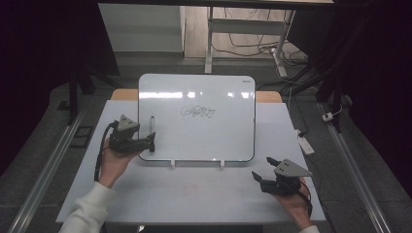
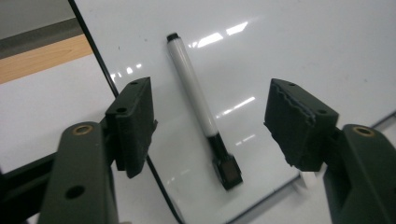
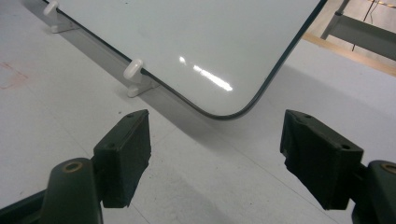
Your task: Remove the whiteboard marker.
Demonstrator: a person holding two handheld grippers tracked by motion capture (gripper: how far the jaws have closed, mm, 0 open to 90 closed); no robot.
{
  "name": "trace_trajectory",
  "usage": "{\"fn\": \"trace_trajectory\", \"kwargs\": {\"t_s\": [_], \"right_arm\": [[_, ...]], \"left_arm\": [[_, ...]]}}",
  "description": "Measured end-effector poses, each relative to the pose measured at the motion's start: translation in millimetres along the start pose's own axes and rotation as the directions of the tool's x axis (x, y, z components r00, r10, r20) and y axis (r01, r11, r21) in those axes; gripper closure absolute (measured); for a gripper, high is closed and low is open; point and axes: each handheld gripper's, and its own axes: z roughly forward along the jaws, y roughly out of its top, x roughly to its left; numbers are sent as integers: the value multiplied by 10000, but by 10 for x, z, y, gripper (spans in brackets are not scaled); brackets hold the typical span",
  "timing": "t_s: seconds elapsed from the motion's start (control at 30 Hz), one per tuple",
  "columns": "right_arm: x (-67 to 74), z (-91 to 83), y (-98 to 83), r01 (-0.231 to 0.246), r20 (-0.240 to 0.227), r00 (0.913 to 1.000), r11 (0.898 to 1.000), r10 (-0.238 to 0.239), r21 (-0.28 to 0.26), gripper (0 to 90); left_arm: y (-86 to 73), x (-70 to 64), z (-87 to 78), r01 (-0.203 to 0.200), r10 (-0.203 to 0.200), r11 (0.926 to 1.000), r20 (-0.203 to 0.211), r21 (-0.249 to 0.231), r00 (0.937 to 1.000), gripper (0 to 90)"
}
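Left hand-held gripper (image 2: 210,126) released, jaws straddling the marker (image 2: 198,107) on the whiteboard (image 2: 303,56): light, stiff, slick barrel; grip mid-barrel.

White marker (image 2: 192,88), black cap; white board (image 1: 214,97)

So the marker (image 2: 198,105) I'm going for is a slim whiteboard pen, white barrel, black at both ends, with a blocky squarish black piece on the end nearest me. It's lying flat on the whiteboard (image 1: 196,97), right along the board's left edge, running roughly 12 to 6 in the high view (image 1: 152,128). From my left gripper view it's angled more like 11 to 5. The board itself is glossy white with a scribble (image 1: 197,112) near its middle, around 2 o'clock from the pen.
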Motion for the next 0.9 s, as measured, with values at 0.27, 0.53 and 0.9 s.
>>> {"fn": "trace_trajectory", "kwargs": {"t_s": [0.27,0.53,0.9], "right_arm": [[18,18,-4,57,21,10000,9999,-58,84,242],[18,27,-10,72,110,9999,9999,-74,154,243],[32,19,9,136,221,9997,9998,-138,114,246]], "left_arm": [[85,38,222,296,-285,9994,-578,184,9979,469],[152,1,362,228,-203,9995,-1215,196,9924,591],[172,-138,413,-353,405,9988,-1715,337,9843,736]]}}
